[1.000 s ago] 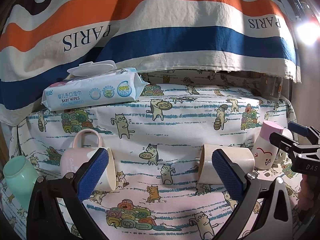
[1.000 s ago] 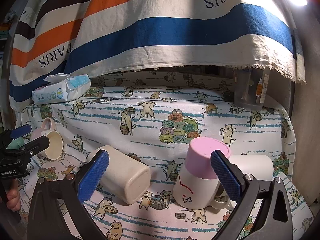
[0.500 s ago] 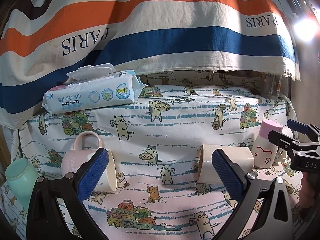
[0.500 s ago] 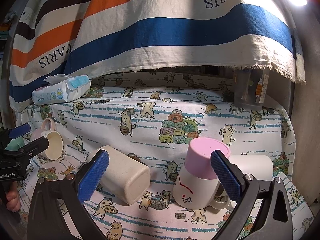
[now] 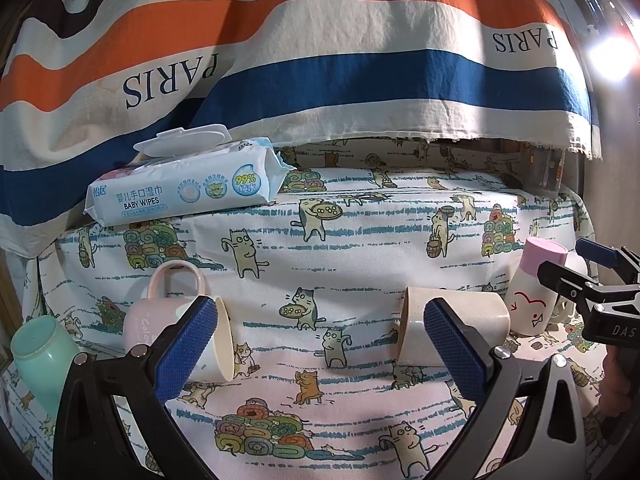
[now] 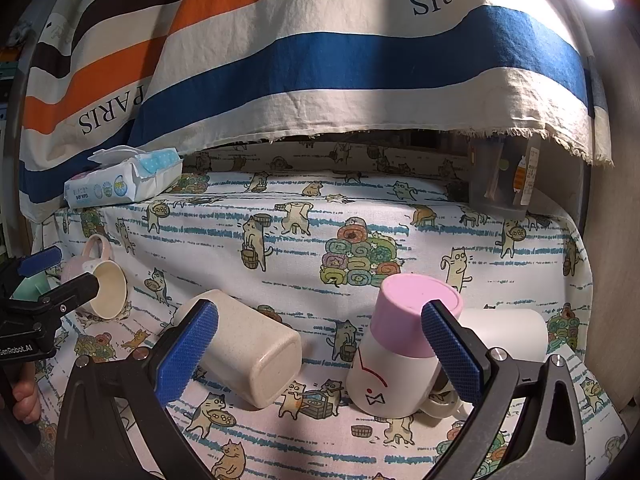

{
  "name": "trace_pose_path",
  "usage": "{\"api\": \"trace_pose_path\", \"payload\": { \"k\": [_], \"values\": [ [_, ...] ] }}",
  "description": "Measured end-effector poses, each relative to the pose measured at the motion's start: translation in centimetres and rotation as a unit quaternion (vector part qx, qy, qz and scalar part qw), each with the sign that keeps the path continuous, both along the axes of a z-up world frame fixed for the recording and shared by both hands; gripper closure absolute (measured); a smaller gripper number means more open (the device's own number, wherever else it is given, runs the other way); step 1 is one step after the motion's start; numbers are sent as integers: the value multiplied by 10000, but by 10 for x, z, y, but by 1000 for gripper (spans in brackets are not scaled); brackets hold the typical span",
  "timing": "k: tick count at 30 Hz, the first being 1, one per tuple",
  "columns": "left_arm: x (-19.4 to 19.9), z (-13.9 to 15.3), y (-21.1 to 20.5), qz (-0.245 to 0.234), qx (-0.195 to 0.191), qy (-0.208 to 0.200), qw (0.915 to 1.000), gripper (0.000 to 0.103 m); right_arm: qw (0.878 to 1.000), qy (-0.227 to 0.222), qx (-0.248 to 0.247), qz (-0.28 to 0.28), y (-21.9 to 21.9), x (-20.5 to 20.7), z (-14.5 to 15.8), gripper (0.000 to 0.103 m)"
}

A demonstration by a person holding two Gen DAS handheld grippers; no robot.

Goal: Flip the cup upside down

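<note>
A beige cup [image 5: 460,330] lies on its side on the cat-print cloth, mouth toward the left; it also shows in the right wrist view [image 6: 248,356]. A pink mug [image 5: 160,320] lies on its side at the left, handle up, and shows in the right wrist view [image 6: 104,280]. A white cup with a pink base [image 6: 400,344] stands upside down, leaning on a white cup [image 6: 508,332] that lies on its side. My left gripper [image 5: 320,352] is open and empty between the pink mug and the beige cup. My right gripper [image 6: 320,352] is open and empty.
A mint-green cup [image 5: 40,348] lies at the far left edge. A pack of baby wipes [image 5: 184,188] sits at the back left. A striped cloth [image 5: 320,60] hangs behind. A clear container [image 6: 504,180] stands at the back right. A wall [image 6: 616,240] closes the right side.
The left gripper has drifted slightly; the scene sits a little lower and further in its view. The right gripper and all cups are unchanged.
</note>
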State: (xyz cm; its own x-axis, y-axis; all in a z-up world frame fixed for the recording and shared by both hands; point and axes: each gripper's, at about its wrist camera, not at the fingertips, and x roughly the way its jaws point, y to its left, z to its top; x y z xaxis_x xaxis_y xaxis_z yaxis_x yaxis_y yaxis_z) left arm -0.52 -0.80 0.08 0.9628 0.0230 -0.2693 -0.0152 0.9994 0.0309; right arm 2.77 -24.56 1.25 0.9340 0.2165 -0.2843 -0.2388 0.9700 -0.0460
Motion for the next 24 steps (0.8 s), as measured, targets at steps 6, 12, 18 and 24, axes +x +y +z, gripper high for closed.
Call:
{"api": "trace_pose_path", "payload": {
  "k": [6, 12, 18, 24],
  "values": [
    [0, 0, 0, 2, 3, -2, 10000, 0, 10000, 2, 5, -2, 0, 0, 0, 1],
    [1, -1, 0, -29, -19, 16, 10000, 0, 10000, 7, 11, 1, -1, 1, 0, 1],
    [1, -1, 1, -24, -39, 42, 10000, 0, 10000, 15, 16, 2, -1, 1, -1, 1],
    [1, -1, 0, -16, -30, 47, 10000, 0, 10000, 17, 11, 3, -1, 1, -1, 1]
  ]
}}
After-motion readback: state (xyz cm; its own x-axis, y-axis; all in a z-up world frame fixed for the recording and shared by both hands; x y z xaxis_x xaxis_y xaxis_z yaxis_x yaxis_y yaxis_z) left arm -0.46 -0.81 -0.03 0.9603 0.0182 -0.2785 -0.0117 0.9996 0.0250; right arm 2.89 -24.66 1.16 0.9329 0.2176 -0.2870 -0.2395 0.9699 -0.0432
